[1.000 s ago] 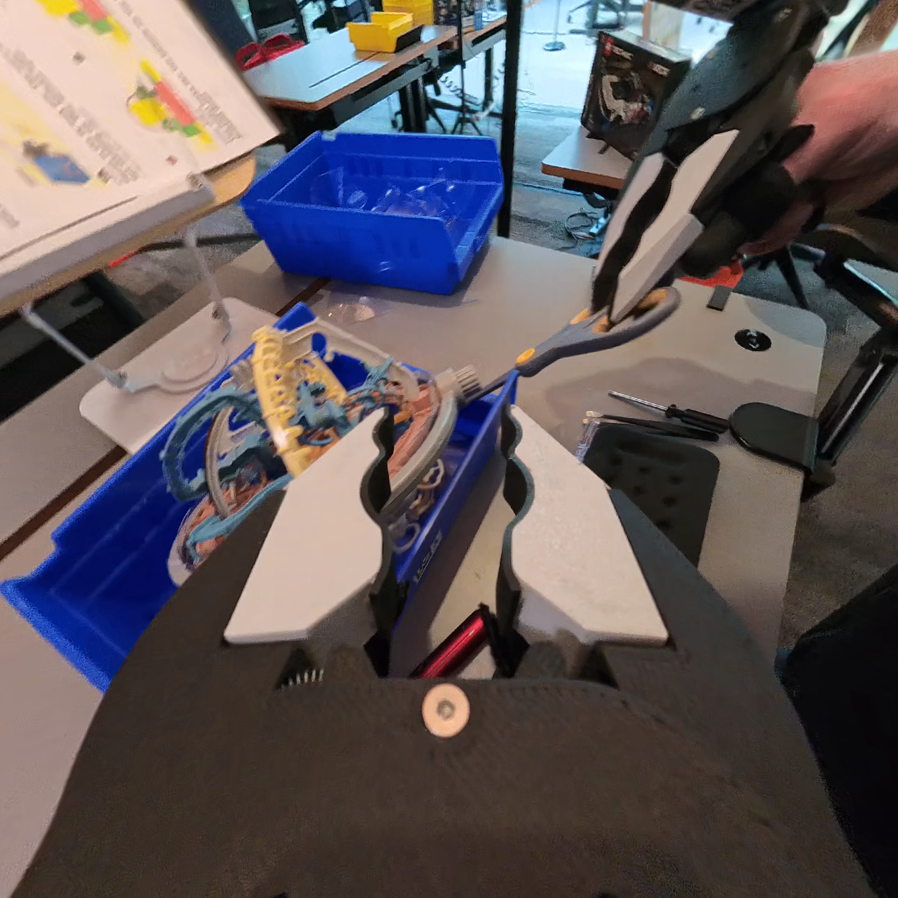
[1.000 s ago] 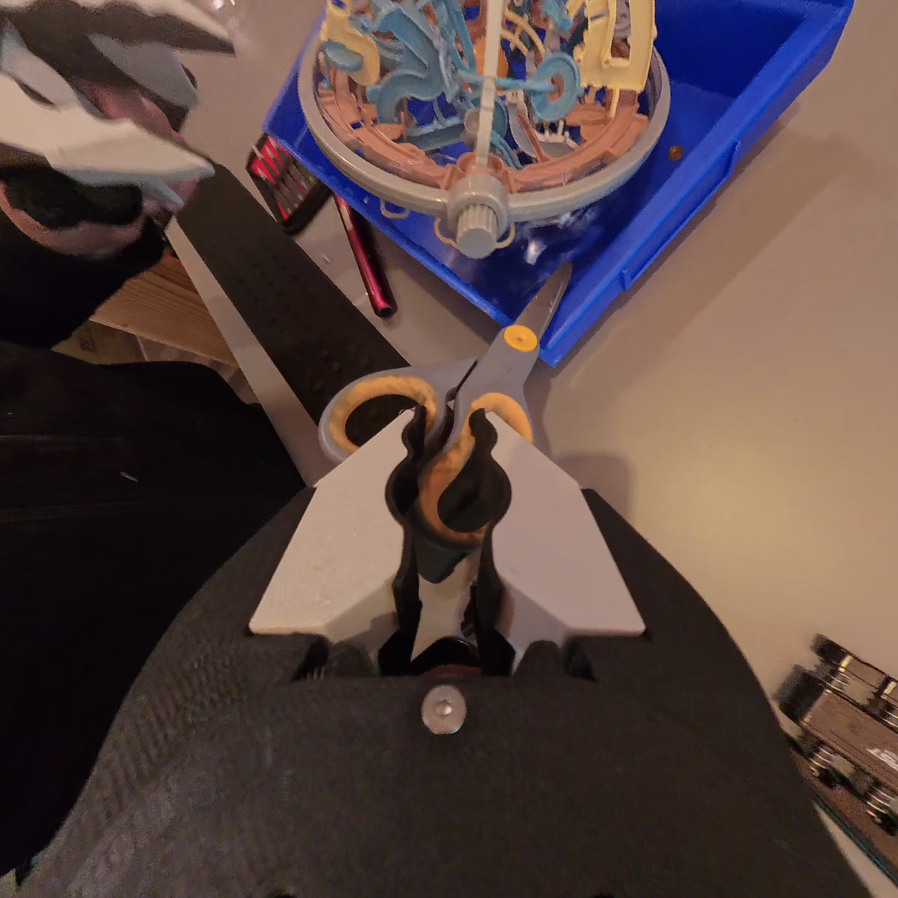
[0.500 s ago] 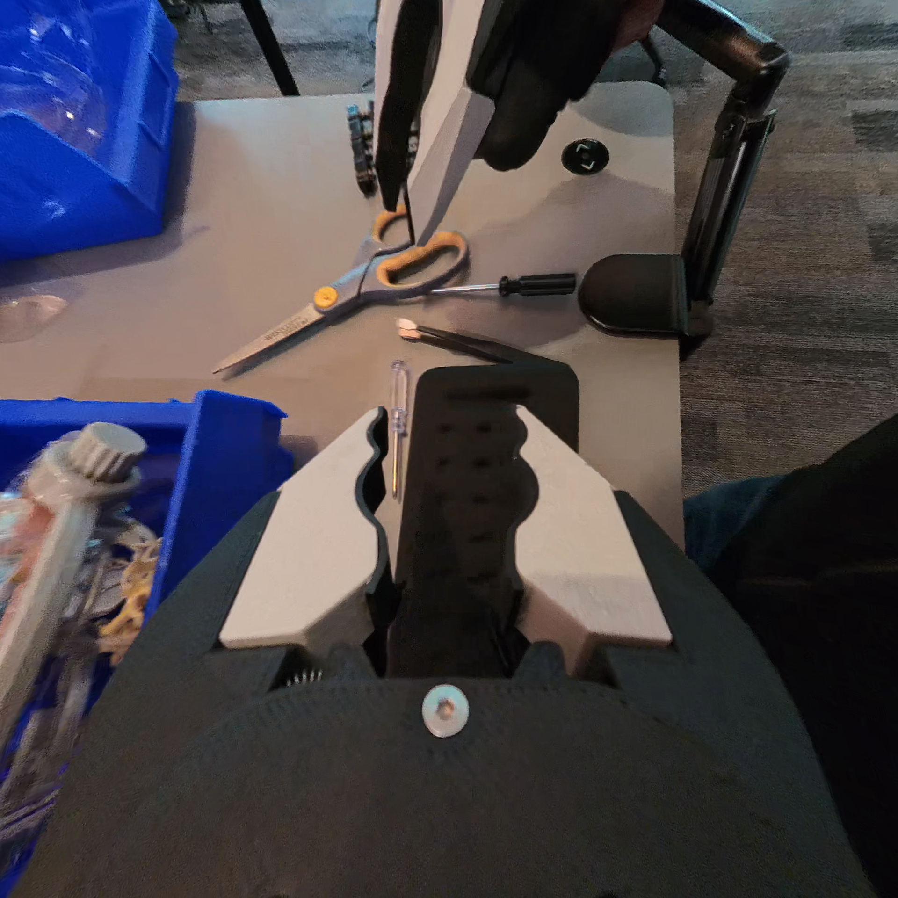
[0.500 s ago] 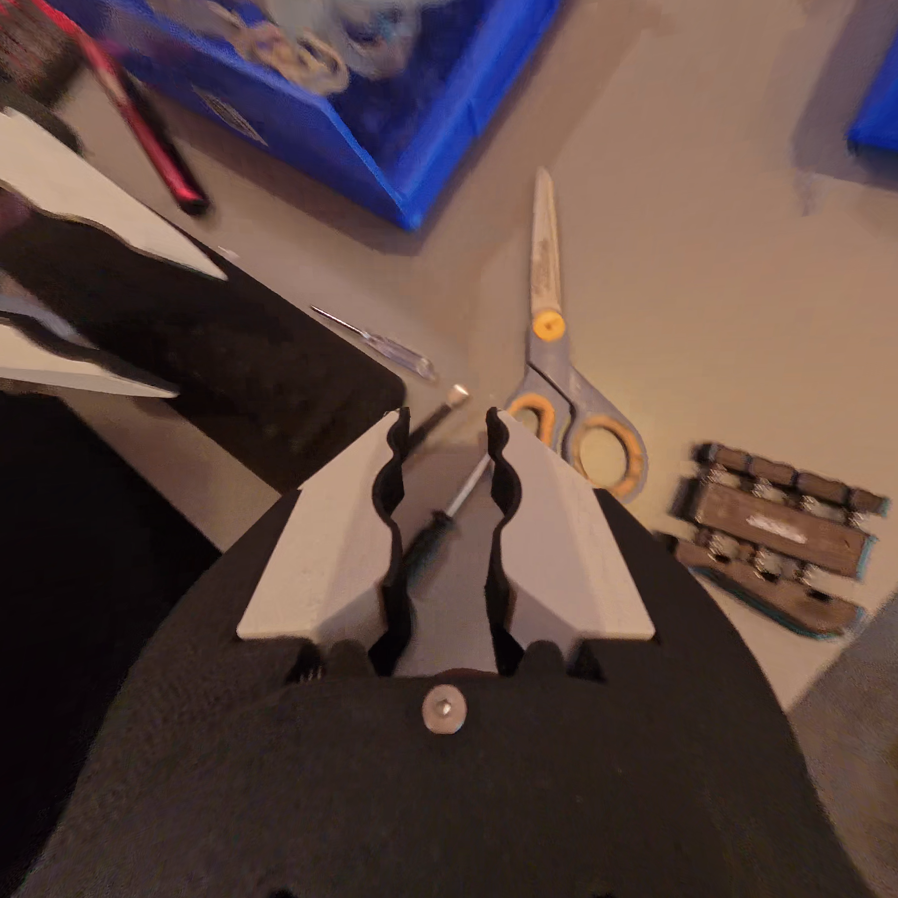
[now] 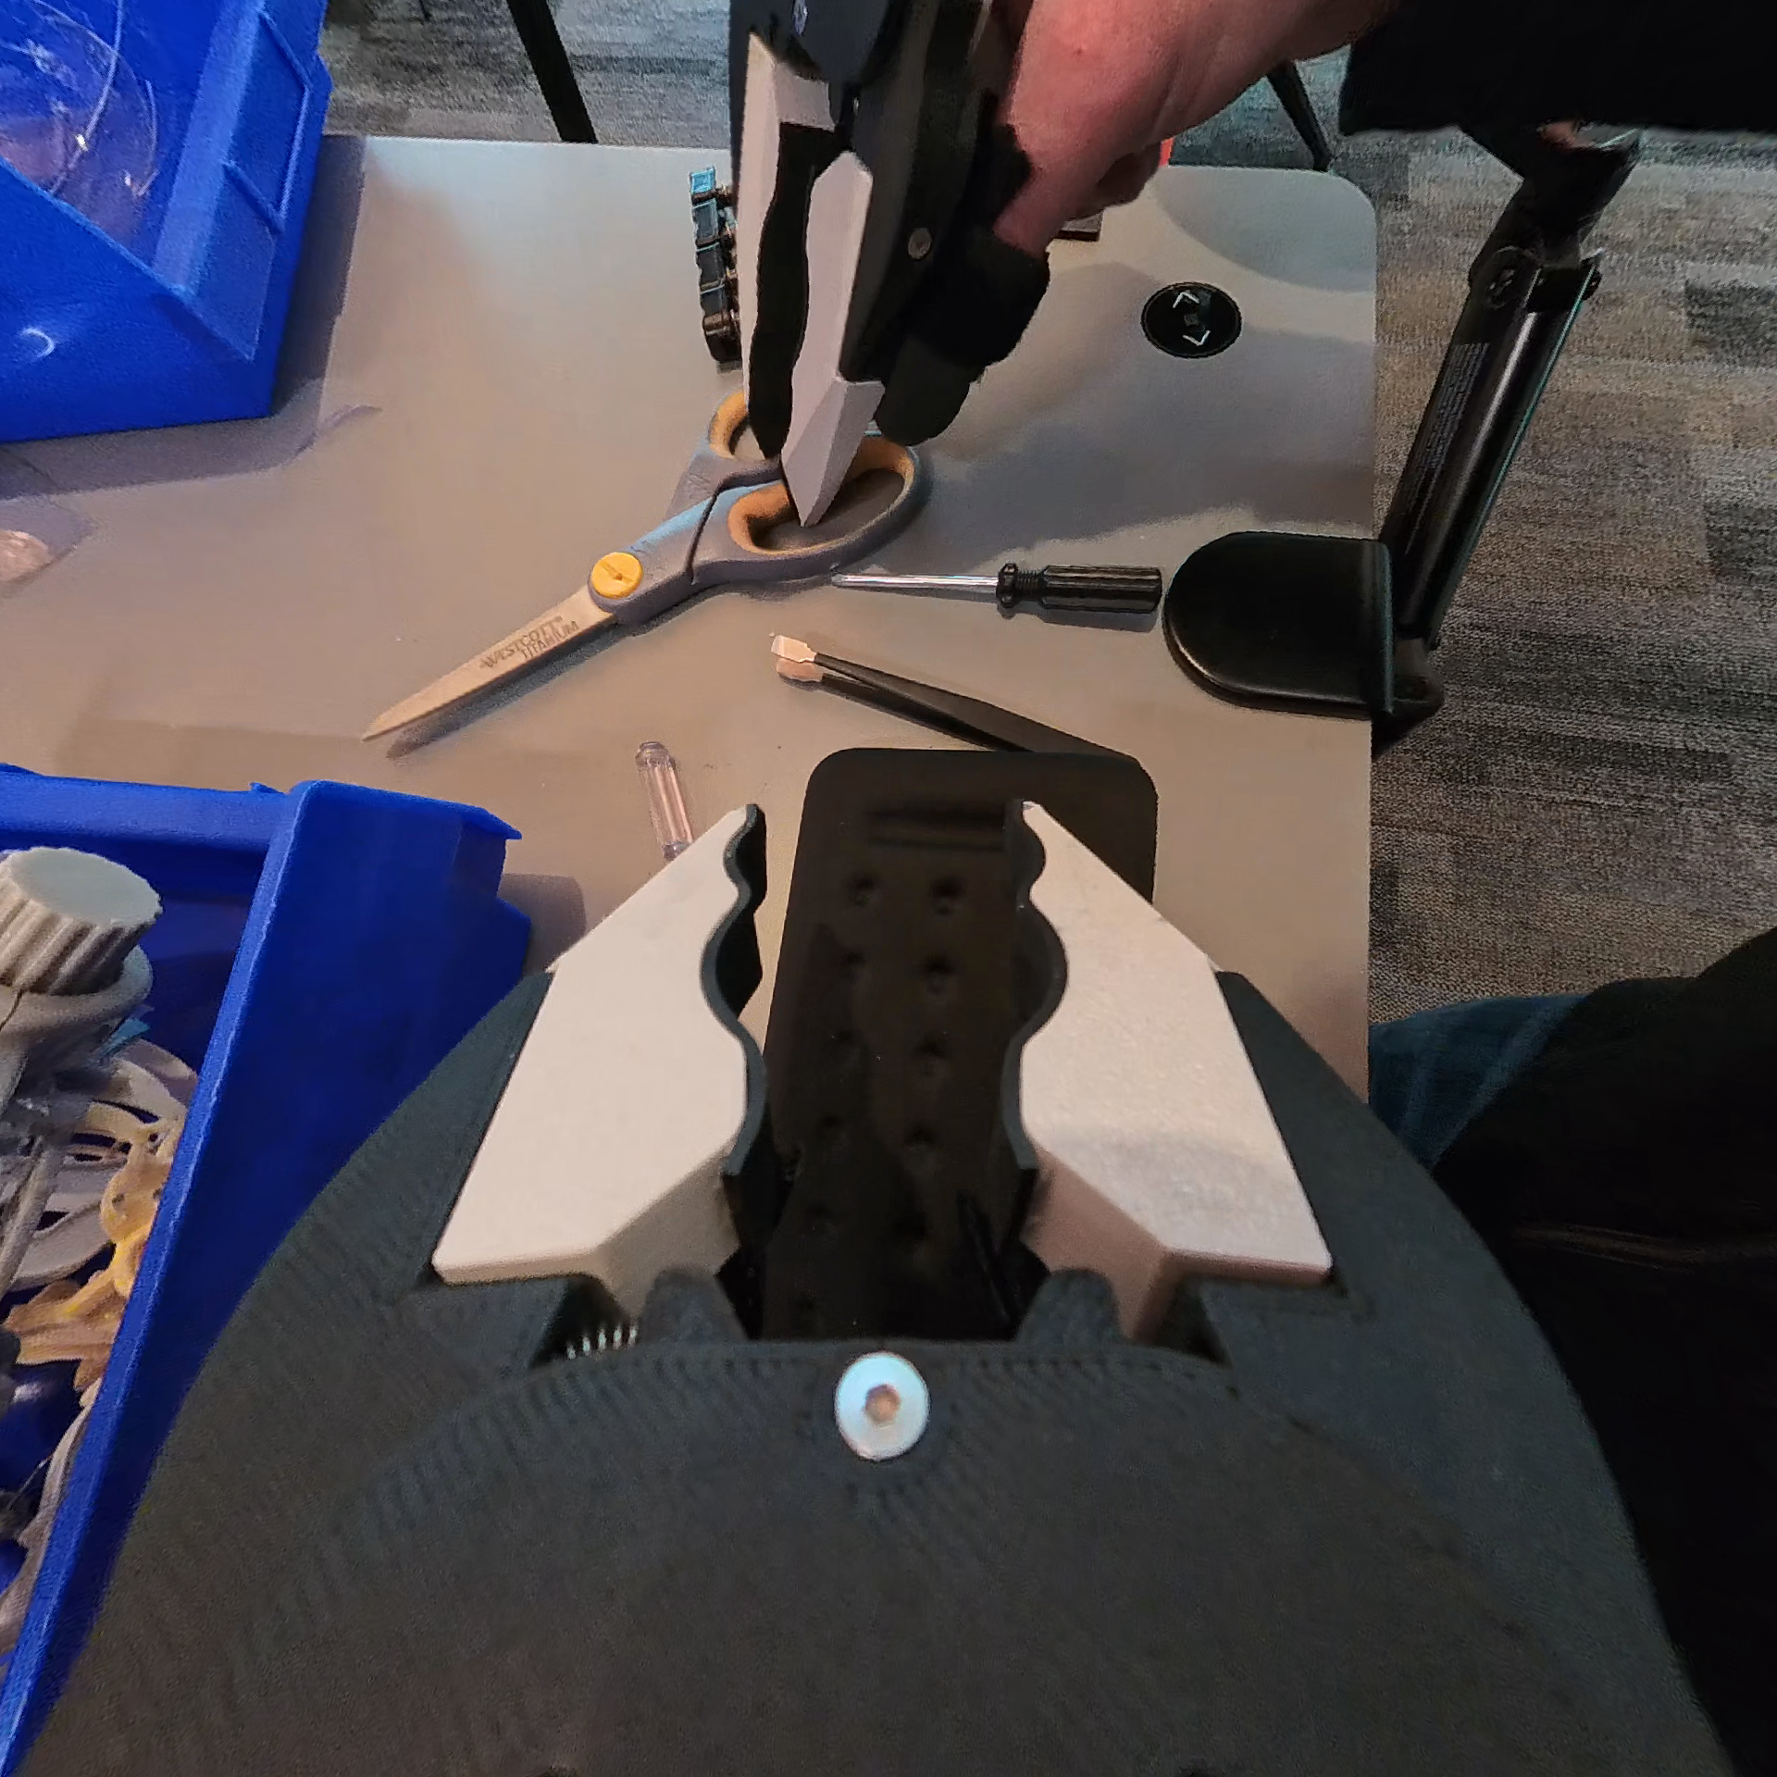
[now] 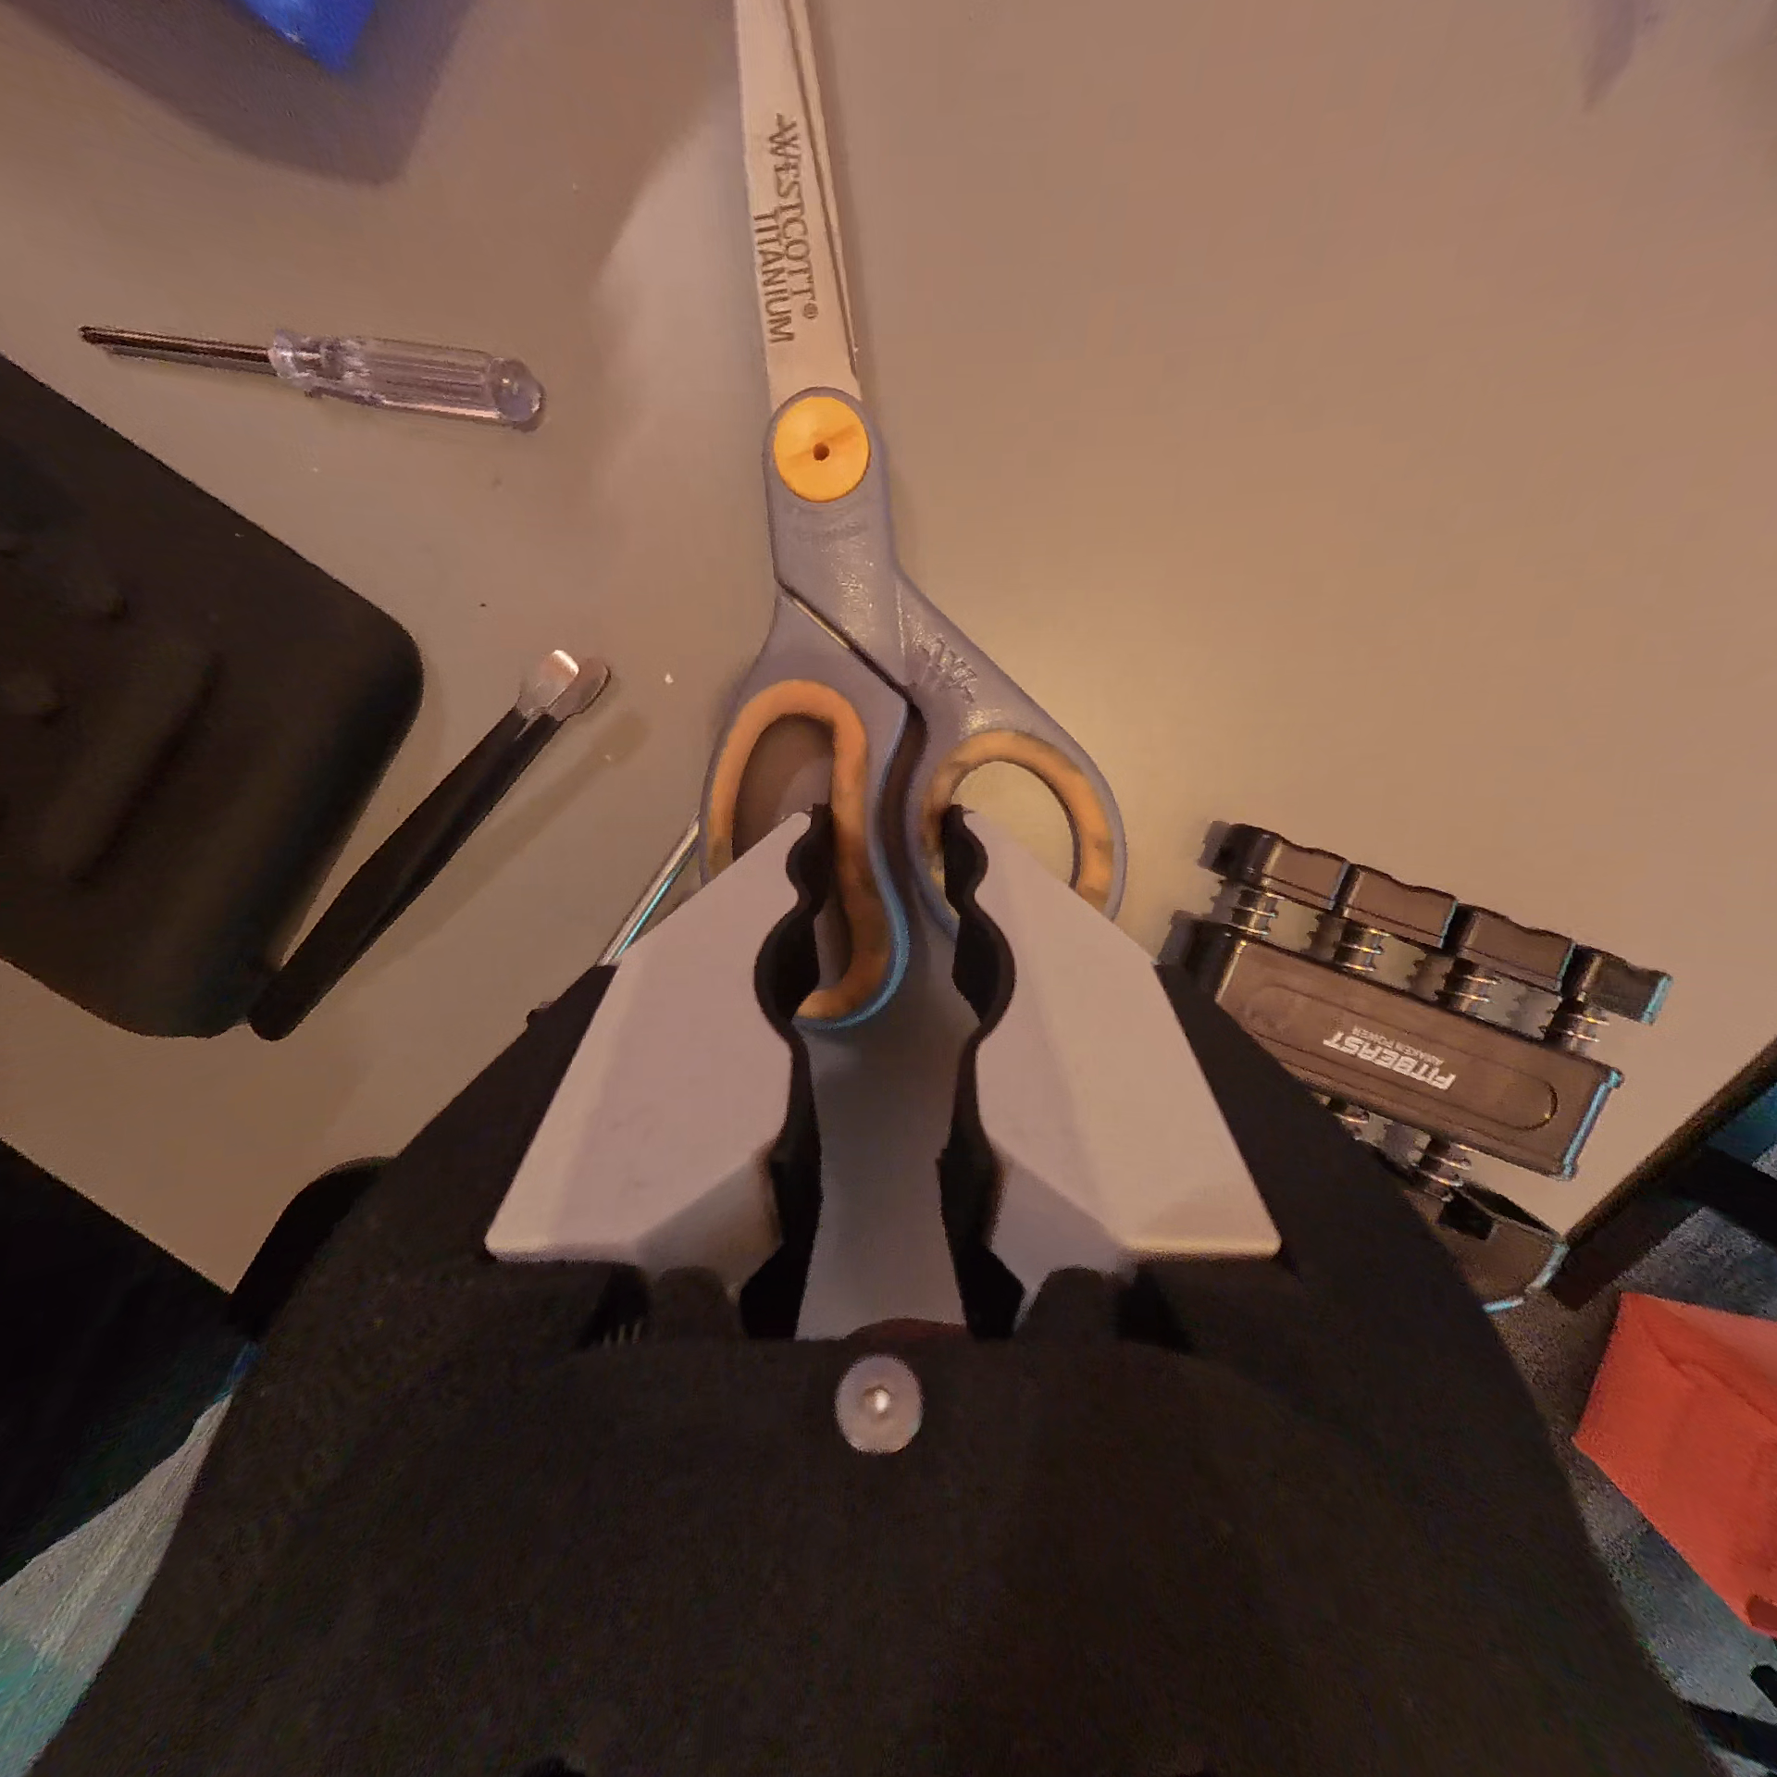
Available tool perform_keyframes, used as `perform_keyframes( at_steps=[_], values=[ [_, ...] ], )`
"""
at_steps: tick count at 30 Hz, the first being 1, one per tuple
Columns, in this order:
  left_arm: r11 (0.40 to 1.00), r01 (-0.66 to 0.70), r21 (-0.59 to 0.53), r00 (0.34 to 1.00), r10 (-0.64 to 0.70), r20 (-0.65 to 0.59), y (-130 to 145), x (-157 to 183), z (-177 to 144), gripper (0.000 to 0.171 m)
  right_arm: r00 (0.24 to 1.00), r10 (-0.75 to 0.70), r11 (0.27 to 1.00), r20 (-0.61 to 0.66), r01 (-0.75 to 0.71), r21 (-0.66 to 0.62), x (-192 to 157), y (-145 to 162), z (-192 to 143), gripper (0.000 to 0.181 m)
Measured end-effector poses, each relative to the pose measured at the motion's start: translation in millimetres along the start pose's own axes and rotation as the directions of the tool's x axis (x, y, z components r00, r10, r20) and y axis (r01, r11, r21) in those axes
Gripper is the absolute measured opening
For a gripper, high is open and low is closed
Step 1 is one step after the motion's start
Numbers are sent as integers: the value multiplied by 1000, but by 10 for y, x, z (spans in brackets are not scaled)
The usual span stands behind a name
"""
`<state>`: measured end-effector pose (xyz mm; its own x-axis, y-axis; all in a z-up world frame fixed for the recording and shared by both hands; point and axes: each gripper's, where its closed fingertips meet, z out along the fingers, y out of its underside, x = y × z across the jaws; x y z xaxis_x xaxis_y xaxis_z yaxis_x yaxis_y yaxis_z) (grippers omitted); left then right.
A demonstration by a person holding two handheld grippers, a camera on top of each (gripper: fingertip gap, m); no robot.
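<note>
Grey-and-orange scissors (image 6: 817,452) lie shut on the grey table (image 5: 481,337), blades pointing away from my right gripper. My right gripper (image 6: 885,817) points down at their handle. One fingertip sits in each finger loop and the inner handle bars lie between the jaws, which stand slightly apart. The left wrist view shows the same scissors (image 5: 615,577) with the right gripper (image 5: 793,471) and a hand above them. My left gripper (image 5: 885,817) is open and empty, hovering over a black perforated pad (image 5: 894,1010).
A blue bin (image 5: 337,962) holding a maze-ball toy (image 5: 67,923) is at the left; another blue bin (image 5: 192,240) stands behind. Near the scissors lie black tweezers (image 6: 433,817), a clear-handled screwdriver (image 6: 404,375), a black-handled screwdriver (image 5: 1077,587) and a hand exerciser (image 6: 1394,1010). A clamp foot (image 5: 1279,615) sits at the table's right edge. The gap from one gripper's tips to the other's is roughly 15 cm.
A second ago my right gripper held the scissors at the bin. They now lie on the table, and its fingertips have come back down into the handle loops. My left gripper swung right from the bin.
</note>
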<state>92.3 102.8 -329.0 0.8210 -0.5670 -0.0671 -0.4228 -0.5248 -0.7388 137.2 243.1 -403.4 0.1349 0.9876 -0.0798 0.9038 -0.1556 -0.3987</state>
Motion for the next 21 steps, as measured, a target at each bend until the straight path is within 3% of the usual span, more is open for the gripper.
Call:
perform_keyframes(
  at_steps=[8, 15, 16, 18, 20, 21],
  values=[
    [998, -57, 22, 994, 55, 96, -169, -246, 102, 57, 994, 23, 996, 109, -33, 87, -213, -164, -216, 21],
    [944, -289, -158, 924, 318, 213, -181, -491, 645, 79, 975, 42, 990, 219, -70, 122, -436, -252, -690, 20],
    [935, -310, -173, 913, 344, 220, -190, -500, 709, 75, 969, 41, 988, 244, -76, 136, -493, -263, -773, 20],
    [929, -326, -177, 897, 363, 252, -236, -518, 775, 53, 965, 33, 986, 260, -74, 147, -573, -249, -925, 20],
    [930, -341, -137, 880, 367, 301, -361, -540, 746, 18, 966, 21, 986, 256, -63, 155, -633, -227, -1056, 20],
    [933, -342, -111, 884, 359, 298, -420, -525, 738, 14, 971, 13, 986, 237, -53, 160, -645, -216, -1108, 20]
  ],
)
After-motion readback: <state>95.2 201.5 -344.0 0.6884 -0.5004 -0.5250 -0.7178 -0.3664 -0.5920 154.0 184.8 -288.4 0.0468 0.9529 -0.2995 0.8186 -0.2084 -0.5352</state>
